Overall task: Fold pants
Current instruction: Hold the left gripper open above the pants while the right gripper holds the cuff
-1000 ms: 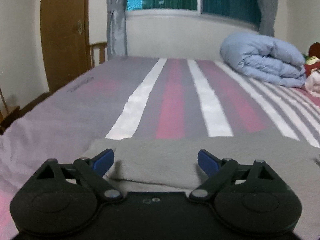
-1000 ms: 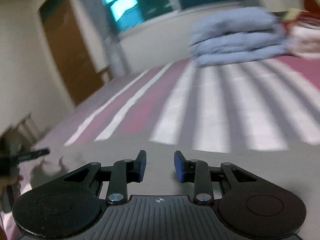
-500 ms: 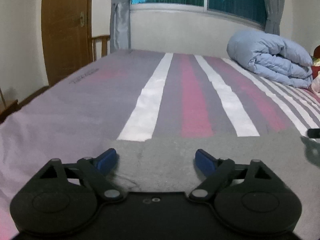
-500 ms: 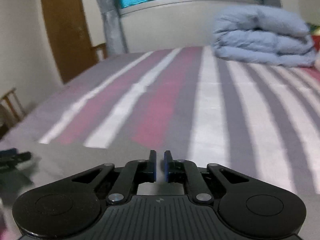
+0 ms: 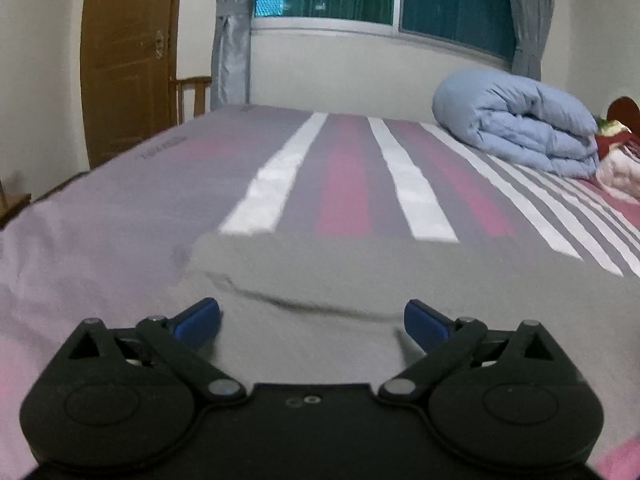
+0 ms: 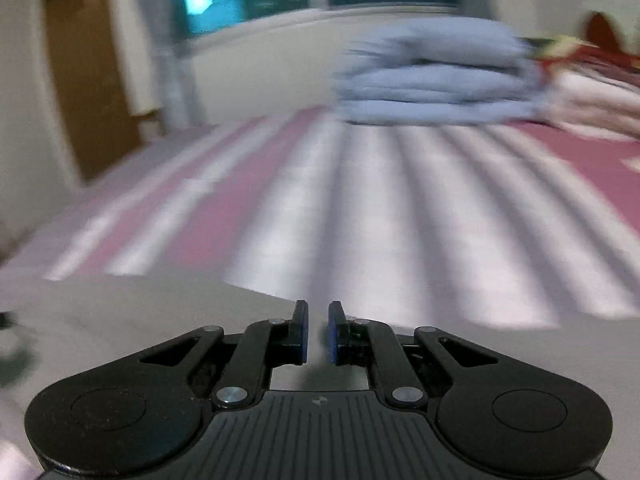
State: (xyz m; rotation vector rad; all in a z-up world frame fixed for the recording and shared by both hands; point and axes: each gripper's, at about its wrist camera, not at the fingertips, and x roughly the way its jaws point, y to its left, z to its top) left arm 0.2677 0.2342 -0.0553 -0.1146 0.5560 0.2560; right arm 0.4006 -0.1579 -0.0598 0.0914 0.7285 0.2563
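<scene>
Grey pants (image 5: 360,276) lie flat across the near part of the striped bed, with a crease just ahead of my left gripper. My left gripper (image 5: 312,320) is wide open and empty, low over the pants. In the blurred right wrist view the pants (image 6: 140,312) fill the lower left. My right gripper (image 6: 318,332) has its blue pads almost together, a narrow gap between them, at the pants' edge; grey cloth shows in the gap, but whether it is pinched is unclear.
The bed sheet (image 5: 344,168) has pink, grey and white stripes. A rolled light blue duvet (image 5: 516,124) lies at the far right, with red and pink bedding (image 5: 620,160) beside it. A brown door (image 5: 124,60) and a wooden chair (image 5: 192,96) stand at the left.
My right gripper closed from partly open to nearly shut and swung right along the pants' edge. My left gripper stayed open and shifted slightly over the pants.
</scene>
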